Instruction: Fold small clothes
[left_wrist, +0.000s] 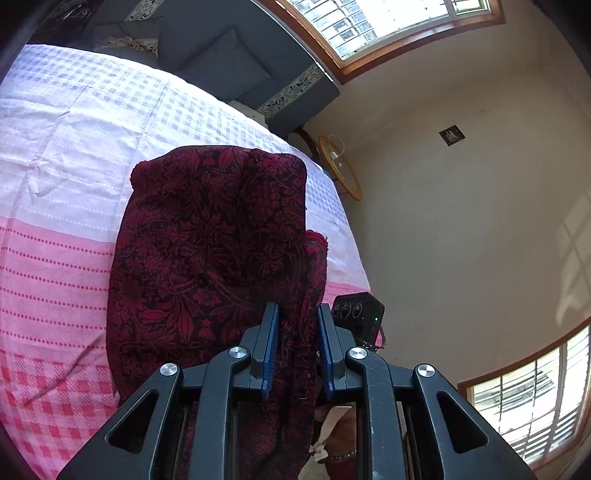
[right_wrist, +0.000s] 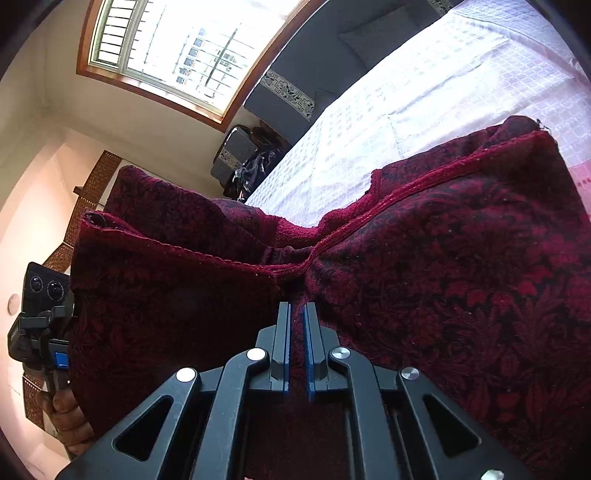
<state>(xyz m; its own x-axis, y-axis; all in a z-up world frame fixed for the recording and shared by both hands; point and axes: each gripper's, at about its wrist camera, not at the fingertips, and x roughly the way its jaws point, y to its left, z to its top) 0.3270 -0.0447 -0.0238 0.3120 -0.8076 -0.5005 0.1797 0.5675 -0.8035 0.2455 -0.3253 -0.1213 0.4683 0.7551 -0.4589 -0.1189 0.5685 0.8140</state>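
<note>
Both grippers are clenched on the dark red floral cloth (left_wrist: 207, 236): the left gripper (left_wrist: 295, 314) at the 6 o'clock edge, the right gripper (right_wrist: 297, 310) below its hem. It hangs over the bed cover (left_wrist: 74, 147). Keep the 2 corners level and lay it flat.

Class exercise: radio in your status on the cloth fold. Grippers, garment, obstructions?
Left gripper and right gripper both shut on the dark red floral cloth. Cloth partly lifted above the checked bedsheet. Nothing in the way.
</note>
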